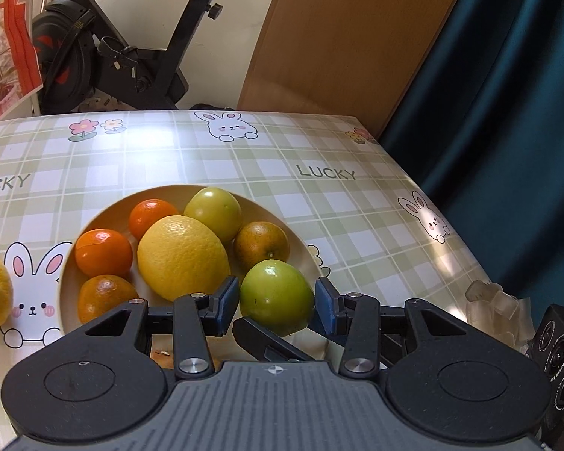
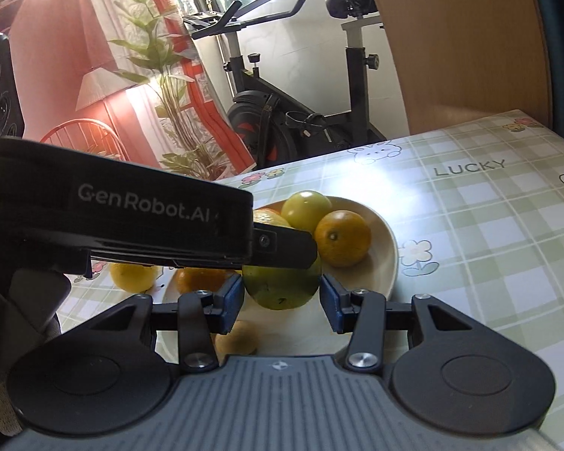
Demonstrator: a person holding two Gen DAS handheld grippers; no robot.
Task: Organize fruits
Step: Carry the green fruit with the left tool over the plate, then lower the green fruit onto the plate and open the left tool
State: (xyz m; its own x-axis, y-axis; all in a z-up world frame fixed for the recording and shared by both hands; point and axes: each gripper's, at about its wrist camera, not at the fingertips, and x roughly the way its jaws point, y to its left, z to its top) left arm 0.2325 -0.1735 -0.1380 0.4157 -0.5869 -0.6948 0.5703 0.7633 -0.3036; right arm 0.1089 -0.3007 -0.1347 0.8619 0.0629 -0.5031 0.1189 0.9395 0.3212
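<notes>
Your left gripper (image 1: 277, 302) angles down over the cream round plate (image 1: 94, 225), blue pads either side of a green round fruit (image 1: 276, 297) at its near rim; contact is hard to judge. Your right gripper (image 2: 282, 302) likewise brackets that fruit. The black housing (image 2: 131, 210) reads "GenRobot.AI"; the checked tablecloth (image 1: 357, 225) reads "LUCKY".
</notes>
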